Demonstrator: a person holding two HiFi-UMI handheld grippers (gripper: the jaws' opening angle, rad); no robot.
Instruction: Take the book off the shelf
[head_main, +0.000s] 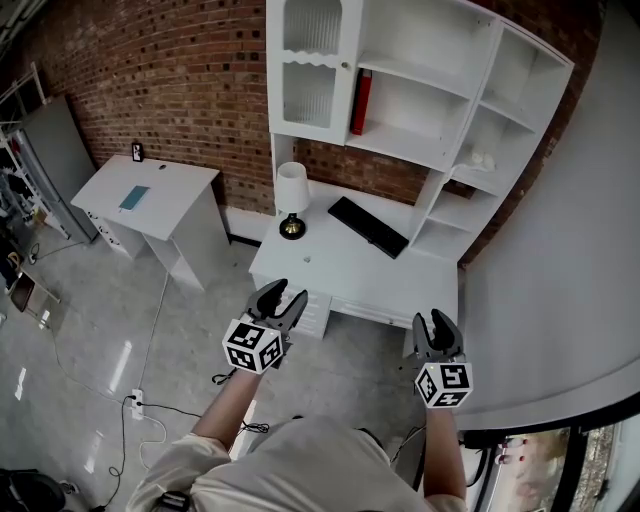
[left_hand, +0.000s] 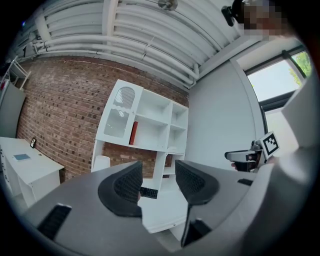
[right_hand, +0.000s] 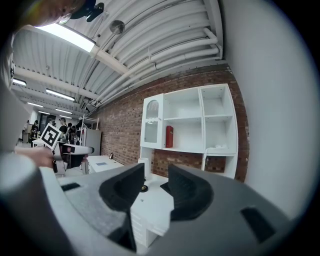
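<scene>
A red book (head_main: 361, 102) stands upright in the middle compartment of the white shelf unit (head_main: 420, 150) above the desk; it shows as the red book (left_hand: 134, 133) in the left gripper view and the red book (right_hand: 169, 136) in the right gripper view. My left gripper (head_main: 279, 300) and right gripper (head_main: 436, 327) hang in front of the desk, well short of the shelf. Both stand open with nothing between the jaws. The left gripper (left_hand: 158, 180) and right gripper (right_hand: 156, 182) point at the shelf unit.
A white desk (head_main: 345, 270) under the shelf carries a white lamp (head_main: 291, 198) and a black keyboard (head_main: 368, 226). A second white table (head_main: 150, 200) stands at the left by the brick wall. Cables and a power strip (head_main: 136, 403) lie on the floor.
</scene>
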